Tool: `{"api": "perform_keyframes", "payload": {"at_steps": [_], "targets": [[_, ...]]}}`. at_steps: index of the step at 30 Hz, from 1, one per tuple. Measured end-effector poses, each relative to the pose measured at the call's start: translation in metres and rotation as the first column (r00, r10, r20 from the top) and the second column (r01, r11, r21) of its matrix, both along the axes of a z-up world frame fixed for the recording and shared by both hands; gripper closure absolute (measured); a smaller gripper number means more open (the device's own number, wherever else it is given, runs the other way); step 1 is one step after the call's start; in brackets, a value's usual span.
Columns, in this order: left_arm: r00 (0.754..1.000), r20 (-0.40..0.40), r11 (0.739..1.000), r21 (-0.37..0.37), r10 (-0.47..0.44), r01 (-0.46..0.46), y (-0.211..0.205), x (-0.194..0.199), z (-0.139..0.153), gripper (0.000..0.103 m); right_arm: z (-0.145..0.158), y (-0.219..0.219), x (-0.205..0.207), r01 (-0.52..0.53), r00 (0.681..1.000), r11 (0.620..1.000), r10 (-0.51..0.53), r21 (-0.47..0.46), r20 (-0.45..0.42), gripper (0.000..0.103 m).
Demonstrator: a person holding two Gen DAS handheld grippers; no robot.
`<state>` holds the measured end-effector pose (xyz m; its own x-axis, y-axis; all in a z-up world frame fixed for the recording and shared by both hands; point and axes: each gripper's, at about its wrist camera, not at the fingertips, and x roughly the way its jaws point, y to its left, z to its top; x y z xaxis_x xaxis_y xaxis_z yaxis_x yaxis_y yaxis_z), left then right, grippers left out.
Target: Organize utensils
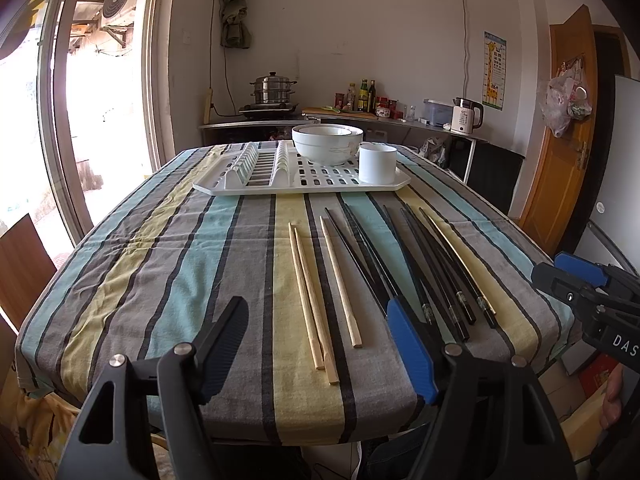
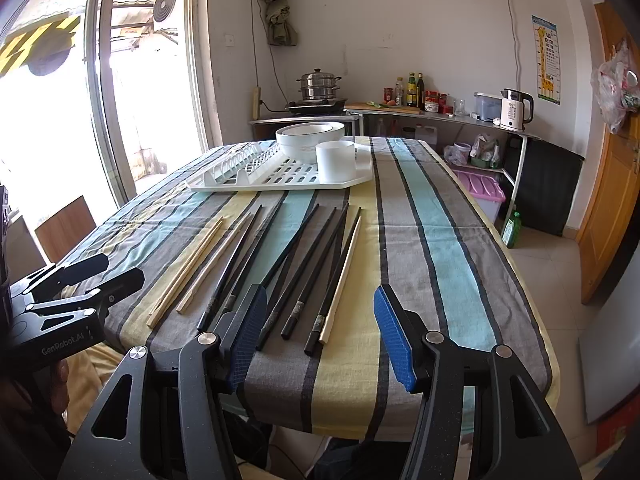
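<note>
Wooden chopsticks (image 1: pixel 316 300) and black chopsticks (image 1: pixel 420 268) lie side by side on the striped worktop (image 1: pixel 160 264), near a white drying rack (image 1: pixel 280 184). The left claw (image 1: pixel 320 354) and right claw (image 2: pixel 320 336) both hover spread above the worktop's near edge, holding nothing.

Left wrist view sits low at the near table edge, facing far toward the white dish rack (image 1: pixel 300 184) and the chopsticks (image 1: pixel 384 268). Right wrist view sits just to its right (angled a touch left), equally near. Both share rack, chopsticks, striped tablecloth (image 2: pixel 432 240) and the far kitchen counter (image 1: pixel 400 122).
</note>
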<state>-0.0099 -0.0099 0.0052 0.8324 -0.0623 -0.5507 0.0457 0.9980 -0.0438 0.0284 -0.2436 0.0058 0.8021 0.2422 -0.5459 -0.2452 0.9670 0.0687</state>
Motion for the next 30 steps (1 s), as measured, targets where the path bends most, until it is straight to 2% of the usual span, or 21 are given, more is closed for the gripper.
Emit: {"api": "perform_keyframes", "payload": {"at_steps": [8,13,26,28,30], "targets": [[1.0,-0.013,1.0,-0.015,-0.016,0.016,0.0,0.005,-0.002,0.03,0.0,0.0,0.004,0.004,1.0,1.0,-0.004,0.0,-0.009,0.046],[0.999,-0.03,0.999,-0.013,-0.037,0.037,-0.002,0.016,-0.004,0.035,-0.003,0.0,0.013,0.007,1.0,1.0,-0.007,-0.009,-0.021,0.046],[0.981,-0.176,0.996,-0.02,-0.084,0.082,-0.001,0.106,-0.013,0.051,-0.009,-0.004,0.081,0.015,0.995,1.0,-0.016,-0.007,-0.1,0.047],[0.974,-0.206,0.996,-0.029,-0.092,0.088,0.0,0.121,-0.016,0.053,-0.012,-0.005,0.096,0.024,0.992,1.0,-0.026,-0.013,-0.123,0.05],[0.968,-0.231,0.995,-0.036,-0.101,0.096,0.001,0.133,-0.018,0.055,-0.016,-0.007,0.112,0.031,0.987,0.999,-0.033,-0.015,-0.154,0.059]]}}
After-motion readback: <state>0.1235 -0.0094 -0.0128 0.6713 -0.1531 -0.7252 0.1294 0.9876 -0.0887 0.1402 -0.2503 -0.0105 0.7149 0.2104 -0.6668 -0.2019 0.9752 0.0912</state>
